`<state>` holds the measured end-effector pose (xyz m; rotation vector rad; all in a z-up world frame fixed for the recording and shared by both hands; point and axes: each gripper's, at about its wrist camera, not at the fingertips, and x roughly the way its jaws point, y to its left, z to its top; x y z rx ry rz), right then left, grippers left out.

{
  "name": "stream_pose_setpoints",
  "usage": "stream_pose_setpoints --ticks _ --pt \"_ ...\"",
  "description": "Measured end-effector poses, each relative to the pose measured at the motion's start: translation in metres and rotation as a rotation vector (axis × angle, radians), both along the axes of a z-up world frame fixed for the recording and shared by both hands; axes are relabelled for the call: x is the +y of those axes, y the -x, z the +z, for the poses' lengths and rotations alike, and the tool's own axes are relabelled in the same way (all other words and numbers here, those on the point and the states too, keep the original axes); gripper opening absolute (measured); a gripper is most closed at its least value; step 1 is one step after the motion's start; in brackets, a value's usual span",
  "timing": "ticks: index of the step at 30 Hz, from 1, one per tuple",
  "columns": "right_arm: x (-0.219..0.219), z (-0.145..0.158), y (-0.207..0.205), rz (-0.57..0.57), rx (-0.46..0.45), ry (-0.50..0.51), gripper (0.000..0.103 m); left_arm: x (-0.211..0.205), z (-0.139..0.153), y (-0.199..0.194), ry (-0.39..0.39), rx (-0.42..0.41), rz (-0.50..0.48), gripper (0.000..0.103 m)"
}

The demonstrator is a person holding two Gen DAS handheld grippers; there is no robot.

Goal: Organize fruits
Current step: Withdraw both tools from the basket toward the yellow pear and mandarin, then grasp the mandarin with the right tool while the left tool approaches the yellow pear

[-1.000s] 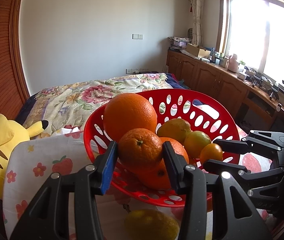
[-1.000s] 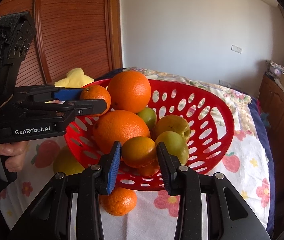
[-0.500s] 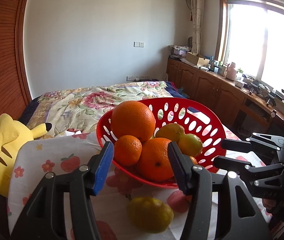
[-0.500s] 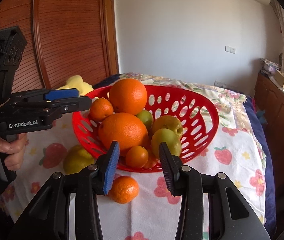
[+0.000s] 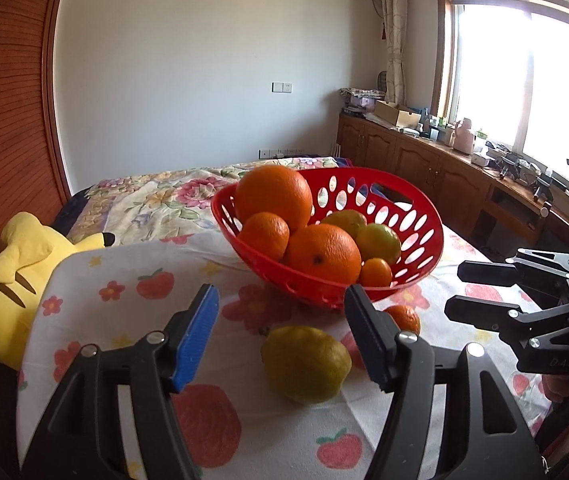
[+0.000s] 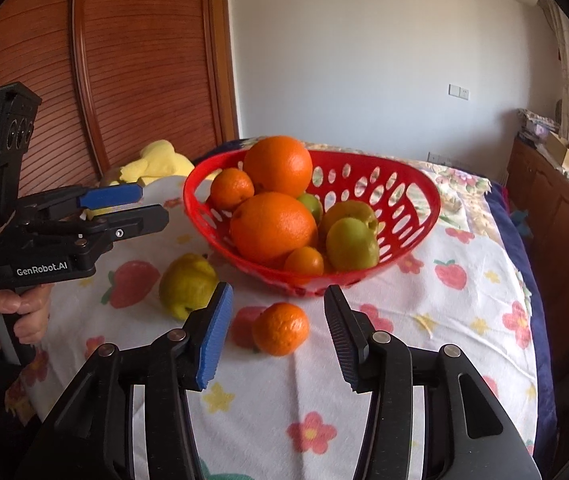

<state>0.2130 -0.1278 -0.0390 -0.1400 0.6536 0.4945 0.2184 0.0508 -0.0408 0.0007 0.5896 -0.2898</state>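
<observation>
Bedroom, table under a strawberry-and-flower cloth, bed behind it, wood cabinets along the window side. Far left a yellow plush toy sits off the table edge. My left tool is spread wide with nothing between its pads, hovering above the table, pointed at the yellow-green fruit lying loose on the cloth just in front of it. Next over, the red basket sits mid-table and holds most of the fruit: two big oranges, a couple of small ones, some greenish ones piled together. A small orange lies on the cloth just in front of the basket, outside it. My right tool is also spread and empty, lined up on that small orange, which sits between its fingers but untouched. Progress call: mostly done, basket loaded, two pieces left on the cloth, one per tool, then both go into the basket
</observation>
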Motion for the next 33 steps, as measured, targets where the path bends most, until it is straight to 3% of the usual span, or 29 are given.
stream_pose_setpoints --ticks 12,33 --pt "0.012 -0.034 -0.010 -0.014 0.088 0.034 0.050 -0.006 -0.033 -0.003 0.014 0.066 -0.018 0.070" --pt "0.026 -0.057 -0.036 -0.007 0.149 0.082 0.050 -0.015 -0.044 -0.006 -0.037 0.082 -0.027 0.071"
